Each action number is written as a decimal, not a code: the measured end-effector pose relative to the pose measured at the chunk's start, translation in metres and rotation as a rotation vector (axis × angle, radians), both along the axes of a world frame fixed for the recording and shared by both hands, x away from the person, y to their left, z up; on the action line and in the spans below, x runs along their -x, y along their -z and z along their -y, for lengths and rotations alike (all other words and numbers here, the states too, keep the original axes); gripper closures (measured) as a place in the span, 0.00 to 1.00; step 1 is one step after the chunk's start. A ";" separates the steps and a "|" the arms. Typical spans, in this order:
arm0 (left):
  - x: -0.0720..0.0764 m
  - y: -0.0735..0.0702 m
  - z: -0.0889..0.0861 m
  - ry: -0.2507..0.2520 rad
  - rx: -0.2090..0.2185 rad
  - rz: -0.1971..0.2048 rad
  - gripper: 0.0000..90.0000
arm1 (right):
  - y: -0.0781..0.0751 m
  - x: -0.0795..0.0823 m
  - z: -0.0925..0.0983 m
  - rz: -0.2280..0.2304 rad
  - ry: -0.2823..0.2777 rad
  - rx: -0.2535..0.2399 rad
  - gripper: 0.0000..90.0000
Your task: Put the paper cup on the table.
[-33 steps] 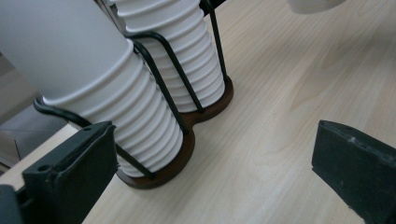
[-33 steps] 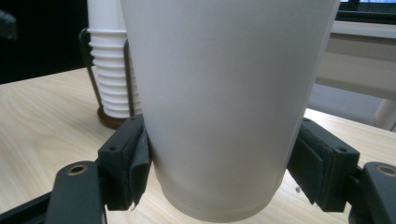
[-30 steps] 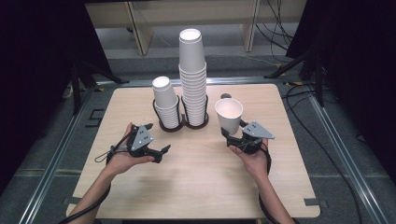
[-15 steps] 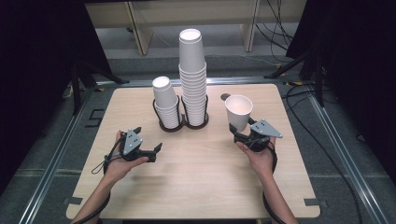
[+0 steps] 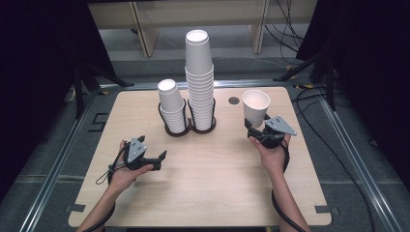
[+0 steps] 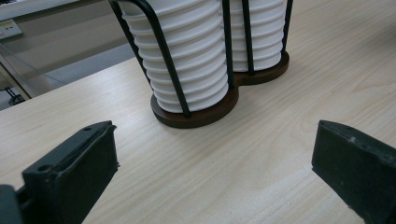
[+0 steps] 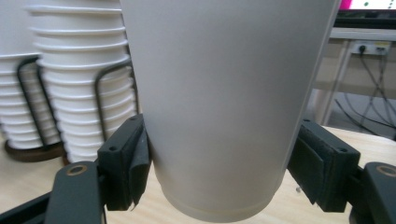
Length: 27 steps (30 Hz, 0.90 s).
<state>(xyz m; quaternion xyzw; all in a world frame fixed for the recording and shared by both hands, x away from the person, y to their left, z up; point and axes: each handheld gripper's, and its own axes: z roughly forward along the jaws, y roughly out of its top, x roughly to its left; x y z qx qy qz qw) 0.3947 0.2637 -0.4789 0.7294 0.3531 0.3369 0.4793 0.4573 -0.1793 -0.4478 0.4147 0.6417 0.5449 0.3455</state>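
Paper cup (image 5: 256,107) upright, mouth up, clamped near its base by right gripper (image 5: 257,134), right of the stacks (image 5: 199,82); left gripper (image 5: 157,158) agape, empty.

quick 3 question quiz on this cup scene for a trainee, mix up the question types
1. True or false: the right gripper has its jaws closed on a single paper cup.
2. Which stack in the wire holder is taller in the high view? A) the left stack B) the right stack
3. Fill in: the left gripper has its jaws ____, with bare table between them.

Key
1. True: a jaw presses on each side of the cup's lower wall, mouth upward.
2. B
3. open
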 end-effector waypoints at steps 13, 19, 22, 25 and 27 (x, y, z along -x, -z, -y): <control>0.001 0.003 0.001 0.015 -0.017 -0.008 0.00 | 0.000 -0.037 0.004 -0.036 0.077 0.007 0.30; 0.001 0.003 0.000 0.020 0.006 -0.028 0.00 | 0.004 -0.045 0.002 -0.065 0.110 0.001 0.30; 0.002 0.003 0.001 0.019 -0.026 -0.032 0.00 | 0.006 -0.052 0.004 -0.084 0.116 0.023 0.30; 0.001 0.005 0.002 0.028 -0.025 -0.024 0.00 | 0.009 -0.059 0.003 -0.084 0.136 0.009 0.30; 0.001 0.006 0.003 0.025 -0.033 -0.022 0.00 | 0.010 -0.064 0.003 -0.097 0.134 0.010 0.30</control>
